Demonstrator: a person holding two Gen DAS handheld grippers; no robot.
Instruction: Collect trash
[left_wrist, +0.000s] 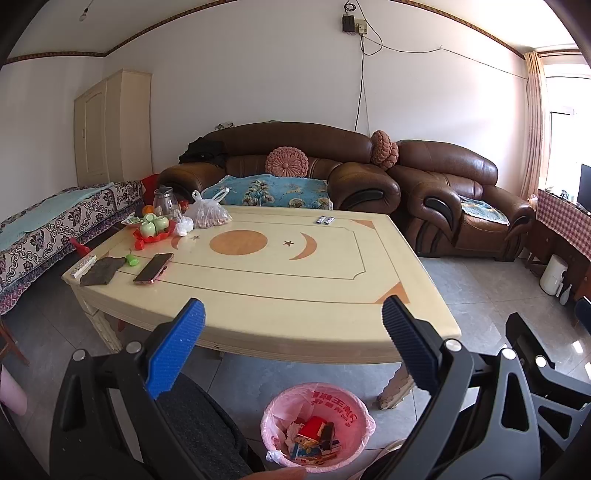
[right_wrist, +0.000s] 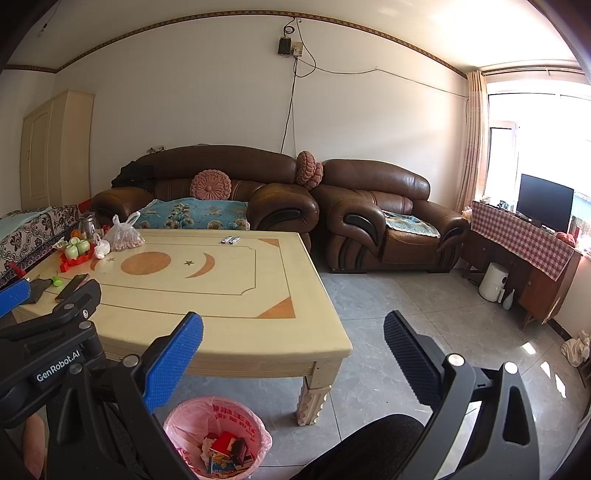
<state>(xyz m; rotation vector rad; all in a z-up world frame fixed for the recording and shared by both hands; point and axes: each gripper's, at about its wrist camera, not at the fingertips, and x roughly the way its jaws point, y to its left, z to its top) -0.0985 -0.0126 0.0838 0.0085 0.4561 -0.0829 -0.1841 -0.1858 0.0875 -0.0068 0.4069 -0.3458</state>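
Trash bin (left_wrist: 317, 428): pink-lined, on the floor just past the table's near edge, beside the near right leg (left_wrist: 397, 389); holds a red carton, a dark packet and printed wrappers.
Trash on table: two small sachets (left_wrist: 325, 220) lie side by side near the far edge, well apart from both claws.
Left claw (left_wrist: 293, 345): wide, holding nothing; hangs above the near table edge, with the bin below and between its fingers.
Right claw (right_wrist: 293, 356): wide, holding nothing; the blue left pad overlaps the table's near right corner, the right pad is over bare floor; the bin (right_wrist: 218, 437) sits low and to the left.
Table (left_wrist: 295, 280): near edge curved, near half bare; clutter gathers at the left end: phone (left_wrist: 153, 268), dark cloth (left_wrist: 102, 270), remote (left_wrist: 83, 266), red tray of green cups (left_wrist: 153, 229), glass kettle (left_wrist: 165, 201), plastic bag (left_wrist: 207, 214).
Open room: grey tiled floor (right_wrist: 424, 295) runs free to the right of the table as far as the armchair (right_wrist: 391, 218) and sideboard (right_wrist: 524, 254).
Far side: sofa (left_wrist: 288, 173) stands close behind the table.
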